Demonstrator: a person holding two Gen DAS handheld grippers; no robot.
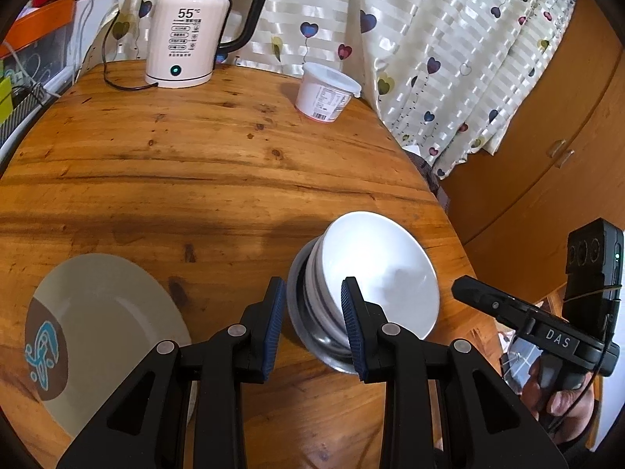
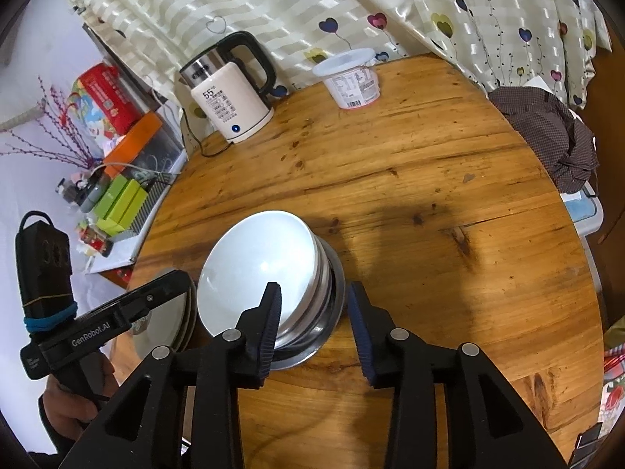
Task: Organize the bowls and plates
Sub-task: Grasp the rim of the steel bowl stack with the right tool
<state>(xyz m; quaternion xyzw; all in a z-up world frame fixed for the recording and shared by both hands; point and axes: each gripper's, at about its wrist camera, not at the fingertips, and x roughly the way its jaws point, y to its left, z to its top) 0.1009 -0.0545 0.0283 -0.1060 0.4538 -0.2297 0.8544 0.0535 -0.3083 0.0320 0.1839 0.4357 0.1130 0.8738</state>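
Black left tool (image 1: 312,322) stands part-open, unclamped, straddling the near rim of the steel bowl (image 1: 308,336) nesting a white ceramic bowl (image 1: 383,269) on the round wooden table (image 1: 218,179). Right tool (image 2: 314,326), loose and empty, flanks the stack's right side; beige plate (image 1: 109,324) lies left, nearer the left tool.

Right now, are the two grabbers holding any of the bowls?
No, nothing is held. The left gripper and right gripper both stand open beside the stack with the white ceramic bowl on top, pads not pressing it.
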